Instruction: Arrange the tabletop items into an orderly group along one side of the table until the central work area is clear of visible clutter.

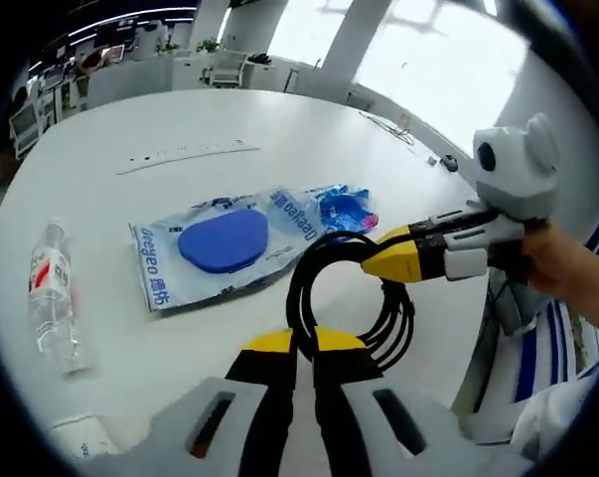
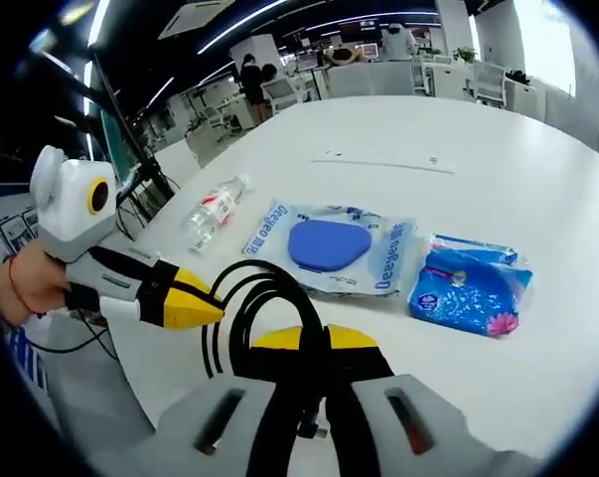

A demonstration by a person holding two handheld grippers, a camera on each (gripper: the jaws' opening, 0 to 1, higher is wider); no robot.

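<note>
- Two yellow-tipped grippers hold one coiled black cable (image 1: 351, 298) above the round white table (image 1: 110, 199).
- The left gripper (image 1: 302, 342) has its jaws squeezed together on the near side of the cable loop.
- The right gripper (image 2: 314, 338) also has its jaws pinched tight on the cable, as seen in the right gripper view.
- In the left gripper view the right gripper comes in from the right side, with a hand (image 1: 572, 273) behind it.
- A clear plastic pouch with a blue oval thing inside (image 1: 220, 243) lies flat on the table just past the cable.
- A small blue packet with a pink flower on it (image 2: 468, 283) lies right beside the pouch, maybe touching it.
- A clear plastic water bottle with a red and white label (image 1: 53, 293) lies on its side, apart from the pouch.
- A long white power strip (image 1: 185, 154) lies farther back on the table.
- A white thing (image 1: 80, 434) sits at the near table edge; it is too cut off to tell what it is.
</note>
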